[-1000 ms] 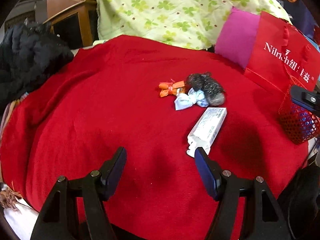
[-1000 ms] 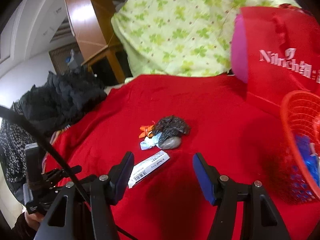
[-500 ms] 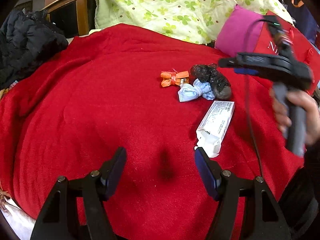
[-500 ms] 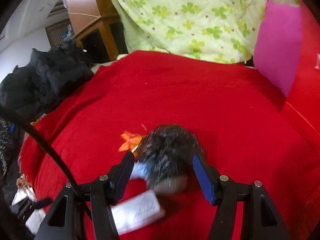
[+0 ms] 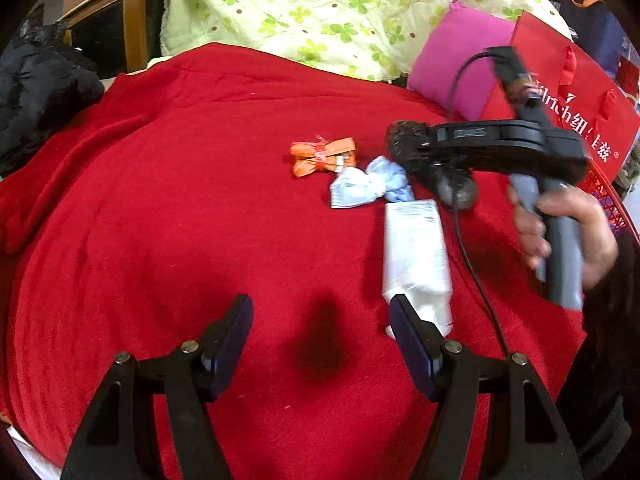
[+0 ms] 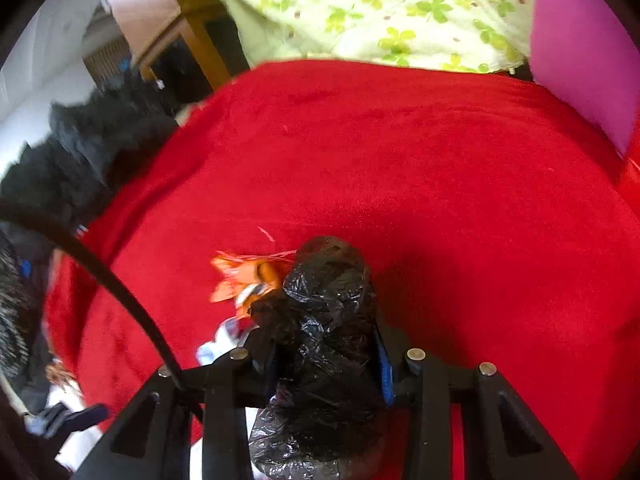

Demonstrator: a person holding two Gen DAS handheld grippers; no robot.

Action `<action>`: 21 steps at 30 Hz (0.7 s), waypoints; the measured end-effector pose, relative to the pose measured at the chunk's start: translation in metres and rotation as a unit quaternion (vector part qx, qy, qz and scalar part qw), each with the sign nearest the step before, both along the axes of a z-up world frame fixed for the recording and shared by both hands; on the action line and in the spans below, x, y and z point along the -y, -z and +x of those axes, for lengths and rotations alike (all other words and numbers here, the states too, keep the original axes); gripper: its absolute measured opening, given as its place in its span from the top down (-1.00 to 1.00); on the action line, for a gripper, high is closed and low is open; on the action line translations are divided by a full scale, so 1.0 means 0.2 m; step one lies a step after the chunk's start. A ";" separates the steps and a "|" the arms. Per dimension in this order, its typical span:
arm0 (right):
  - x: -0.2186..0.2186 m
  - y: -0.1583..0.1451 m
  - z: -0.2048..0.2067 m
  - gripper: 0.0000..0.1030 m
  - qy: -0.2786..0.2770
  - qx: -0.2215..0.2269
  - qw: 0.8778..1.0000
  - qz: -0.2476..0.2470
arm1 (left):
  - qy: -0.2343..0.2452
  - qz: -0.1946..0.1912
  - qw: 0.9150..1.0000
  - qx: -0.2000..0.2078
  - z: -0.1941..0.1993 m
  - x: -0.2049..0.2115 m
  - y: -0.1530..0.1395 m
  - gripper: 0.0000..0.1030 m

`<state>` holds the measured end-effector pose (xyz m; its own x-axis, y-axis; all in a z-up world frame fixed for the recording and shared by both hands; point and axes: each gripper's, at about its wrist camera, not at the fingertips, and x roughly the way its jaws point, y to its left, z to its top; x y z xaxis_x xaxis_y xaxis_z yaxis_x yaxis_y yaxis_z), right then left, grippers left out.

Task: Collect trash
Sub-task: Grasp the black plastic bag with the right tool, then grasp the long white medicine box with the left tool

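A crumpled black plastic bag [image 6: 324, 344] lies on the red fleece blanket [image 6: 440, 184], beside the orange wrapper [image 6: 244, 280]. It is being squeezed between the closing jaws of the right gripper [image 6: 324, 364]. The left gripper [image 5: 320, 332] is held spread, empty. The bag is judged light, soft, slippery; its bunched middle is best pinched.

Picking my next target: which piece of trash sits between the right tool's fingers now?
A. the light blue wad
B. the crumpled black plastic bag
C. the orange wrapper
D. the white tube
B: in the right wrist view the right tool is closing with the crumpled black plastic bag between its fingers; the orange wrapper lies beyond, untouched.
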<state>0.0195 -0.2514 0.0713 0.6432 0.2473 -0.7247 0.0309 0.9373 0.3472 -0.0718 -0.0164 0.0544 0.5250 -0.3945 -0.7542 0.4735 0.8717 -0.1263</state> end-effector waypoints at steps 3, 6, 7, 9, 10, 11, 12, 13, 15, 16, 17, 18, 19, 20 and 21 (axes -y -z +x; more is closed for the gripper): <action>0.04 -0.09 -0.15 0.22 0.003 0.026 0.999 0.027 | 0.015 -0.012 1.000 -0.001 -0.01 0.05 -0.01 -0.38; 0.09 -0.20 -0.32 0.22 0.002 0.053 0.995 0.079 | 0.034 -0.028 0.999 0.007 -0.02 0.11 -0.03 -0.39; 0.10 -0.22 -0.37 0.22 0.003 0.061 0.994 0.093 | 0.041 -0.030 0.999 0.009 -0.03 0.13 -0.03 -0.43; 0.09 -0.27 -0.47 0.22 0.004 0.076 0.992 0.105 | 0.054 -0.034 0.998 0.004 -0.01 0.19 -0.02 -0.46; 0.09 -0.30 -0.52 0.22 0.008 0.082 0.992 0.097 | 0.067 -0.042 0.997 -0.001 0.00 0.22 -0.01 -0.47; 0.07 -0.31 -0.56 0.22 0.011 0.087 0.992 0.086 | 0.075 -0.047 0.996 -0.005 0.00 0.25 0.00 -0.48; 0.06 -0.33 -0.60 0.22 0.015 0.091 0.993 0.073 | 0.079 -0.046 0.996 -0.013 0.02 0.28 0.02 -0.48; 0.06 -0.33 -0.64 0.22 0.018 0.092 0.994 0.064 | 0.077 -0.041 0.996 -0.022 0.05 0.31 0.05 -0.48; 0.05 -0.34 -0.75 0.22 0.026 0.092 0.995 0.036 | 0.070 -0.041 0.996 -0.036 0.10 0.34 0.09 -0.48; 0.05 -0.33 -0.79 0.22 0.030 0.090 0.995 0.022 | 0.063 -0.041 0.996 -0.046 0.12 0.35 0.11 -0.48; 0.06 -0.32 -0.83 0.22 0.032 0.087 0.996 0.014 | 0.053 -0.043 0.996 -0.058 0.15 0.35 0.13 -0.47; 0.06 -0.30 -0.87 0.22 0.036 0.083 0.996 0.007 | 0.049 -0.049 0.995 -0.068 0.17 0.36 0.14 -0.46; 0.06 -0.29 -0.90 0.22 0.040 0.079 0.996 0.004 | 0.045 -0.058 0.994 -0.078 0.18 0.36 0.15 -0.28; 0.07 -0.28 -0.94 0.22 0.045 0.076 0.996 0.002 | 0.037 -0.062 0.993 -0.089 0.20 0.36 0.16 -0.10; 0.09 -0.28 -0.97 0.22 0.049 0.075 0.996 0.000 | 0.030 -0.060 0.993 -0.094 0.20 0.36 0.16 0.05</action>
